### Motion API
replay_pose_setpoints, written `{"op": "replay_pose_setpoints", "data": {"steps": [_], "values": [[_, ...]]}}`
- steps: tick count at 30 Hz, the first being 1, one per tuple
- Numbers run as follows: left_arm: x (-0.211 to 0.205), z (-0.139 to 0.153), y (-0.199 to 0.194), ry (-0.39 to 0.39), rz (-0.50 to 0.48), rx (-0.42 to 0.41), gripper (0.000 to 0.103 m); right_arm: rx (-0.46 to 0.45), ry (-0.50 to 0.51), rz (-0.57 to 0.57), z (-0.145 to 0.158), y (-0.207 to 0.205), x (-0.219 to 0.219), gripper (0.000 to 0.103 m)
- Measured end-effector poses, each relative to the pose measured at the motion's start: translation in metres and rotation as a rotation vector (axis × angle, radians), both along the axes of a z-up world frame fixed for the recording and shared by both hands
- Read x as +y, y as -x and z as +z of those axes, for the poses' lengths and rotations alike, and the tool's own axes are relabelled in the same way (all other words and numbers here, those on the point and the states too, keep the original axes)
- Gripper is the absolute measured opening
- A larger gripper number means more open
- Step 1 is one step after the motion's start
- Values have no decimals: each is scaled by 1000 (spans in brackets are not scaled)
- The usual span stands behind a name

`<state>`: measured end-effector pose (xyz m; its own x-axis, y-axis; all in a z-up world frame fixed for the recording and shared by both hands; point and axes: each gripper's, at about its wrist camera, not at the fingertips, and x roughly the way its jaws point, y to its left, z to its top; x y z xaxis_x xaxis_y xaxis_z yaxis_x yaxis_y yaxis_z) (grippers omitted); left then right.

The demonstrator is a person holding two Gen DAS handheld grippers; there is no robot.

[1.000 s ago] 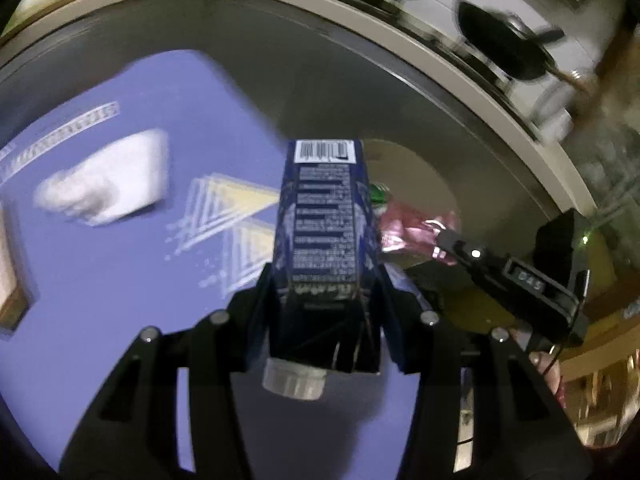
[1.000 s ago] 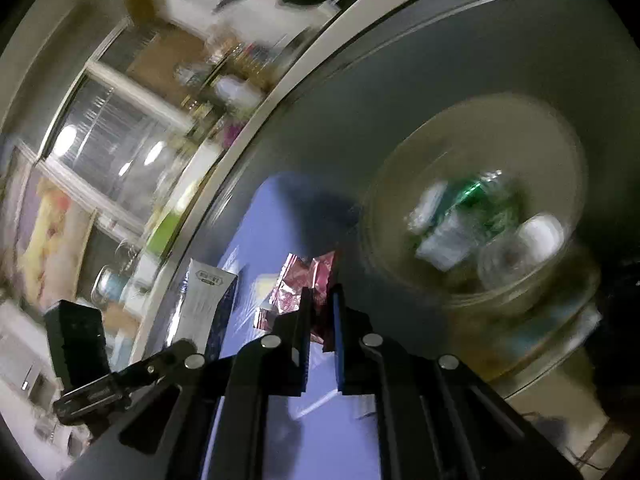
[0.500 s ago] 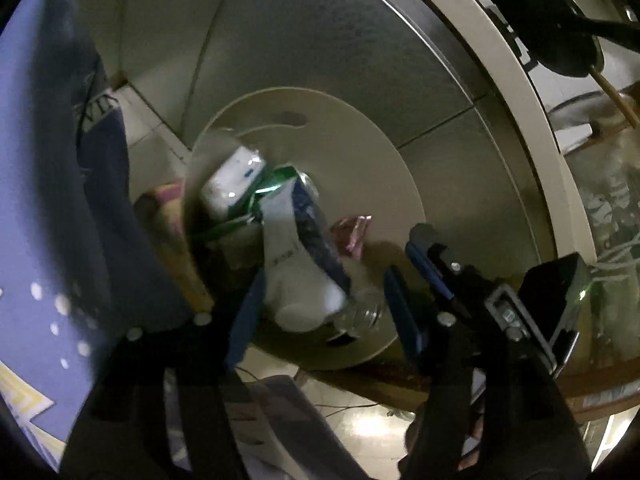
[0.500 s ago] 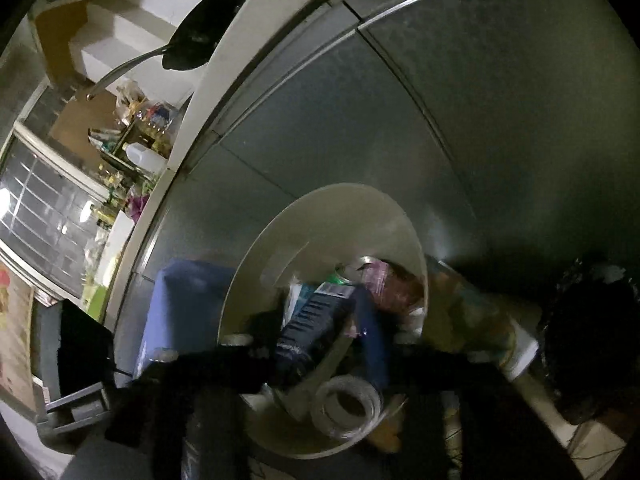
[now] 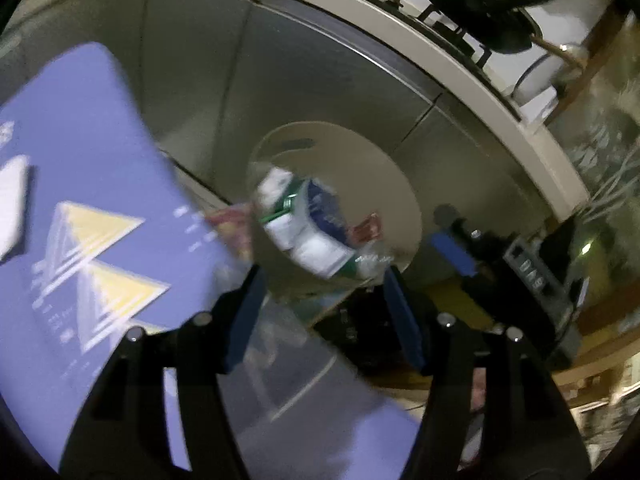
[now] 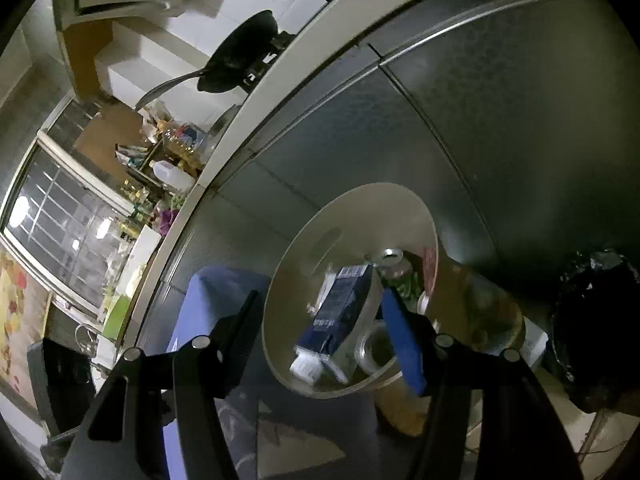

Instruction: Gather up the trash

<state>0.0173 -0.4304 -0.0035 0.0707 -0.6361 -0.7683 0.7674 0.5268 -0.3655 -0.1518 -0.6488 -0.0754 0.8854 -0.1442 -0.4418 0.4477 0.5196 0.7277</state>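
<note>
**Carton in the bin, both grippers empty**

I see the dark blue carton (image 6: 340, 312) lying inside the beige trash bin (image 6: 304, 248), tilted with its white screw cap (image 6: 306, 367) toward the near rim. Around it in the bin are a clear plastic cup (image 6: 370, 354), a can with its silver top (image 6: 389, 257) showing, and some green-labelled packaging (image 6: 406, 284). From the left wrist camera the same carton (image 5: 324, 216) shows among white and green wrappers (image 5: 280, 196), with a red wrapper (image 5: 366, 229) against the bin's inner wall (image 5: 360, 168).

My right gripper (image 6: 320, 320) hangs just above the bin mouth, its fingers (image 6: 402, 340) spread wide with nothing between them. My left gripper (image 5: 320, 308) is likewise released, fingers (image 5: 402, 316) apart and empty, and sits nearer the table edge, with the bin beyond it.

The table carries a purple mat (image 5: 80, 160) printed with yellow triangles (image 5: 96, 226); a white object (image 5: 12, 204), blurred, lies on it at the far left. Behind the bin stand grey metal cabinet fronts (image 6: 480, 120) under a pale counter (image 5: 400, 40), where a black pan (image 5: 480, 20) sits on a stove. A black bag (image 6: 596, 332) lies to the right of the bin.
</note>
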Motion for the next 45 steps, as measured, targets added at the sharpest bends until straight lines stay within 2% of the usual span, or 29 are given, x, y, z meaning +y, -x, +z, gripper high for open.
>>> {"op": "replay_pose_setpoints", "data": {"steps": [2,8,17,23,27,35,45], "values": [[13,2,11,-25,15,-68,59,3,22,7,7,5,15,58],[53,10,25,-67,79,-195,59,2,29,71,25,16,53,58],[103,22,31,-71,163,-278,59,34,56,142,41,21,103,58],[128,29,31,-79,216,-330,59,24,70,173,56,15,123,58],[146,30,25,-83,256,-344,59,24,100,198,68,7,139,58],[180,26,12,-101,331,-352,59,50,111,244,71,-13,162,58],[194,14,0,-124,368,-320,59,80,93,247,67,-25,170,58]]}}
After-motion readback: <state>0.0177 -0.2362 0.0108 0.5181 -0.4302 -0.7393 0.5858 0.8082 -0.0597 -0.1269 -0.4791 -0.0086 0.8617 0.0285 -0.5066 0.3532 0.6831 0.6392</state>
